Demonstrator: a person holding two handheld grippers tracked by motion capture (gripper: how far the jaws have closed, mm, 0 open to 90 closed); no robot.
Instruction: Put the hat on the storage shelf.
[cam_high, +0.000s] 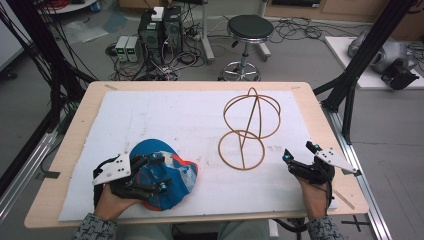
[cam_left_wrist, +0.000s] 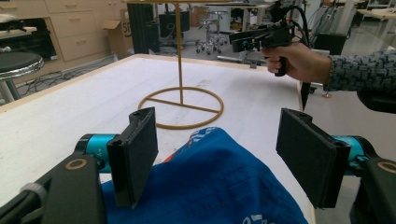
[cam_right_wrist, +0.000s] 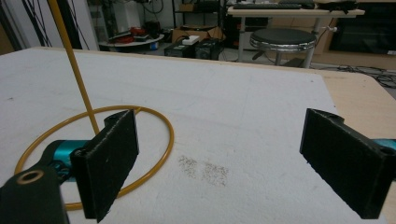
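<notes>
A blue cap (cam_high: 165, 175) with red and white markings lies on the white mat near the table's front left. My left gripper (cam_high: 160, 171) hovers open right over it, and in the left gripper view the blue cloth (cam_left_wrist: 219, 186) sits below and between the wide-apart jaws. A gold wire stand (cam_high: 248, 127) with a ring base and a globe-shaped top stands upright at centre right. My right gripper (cam_high: 300, 152) is open near the front right edge, just right of the stand's base ring (cam_right_wrist: 93, 154), with nothing between its jaws.
The white mat (cam_high: 190, 115) covers most of the wooden table (cam_high: 90, 100). A faint dirty smudge (cam_right_wrist: 203, 170) marks the mat by the base ring. Beyond the table are a black stool (cam_high: 248, 30), computer boxes (cam_high: 160, 30) and cables on the floor.
</notes>
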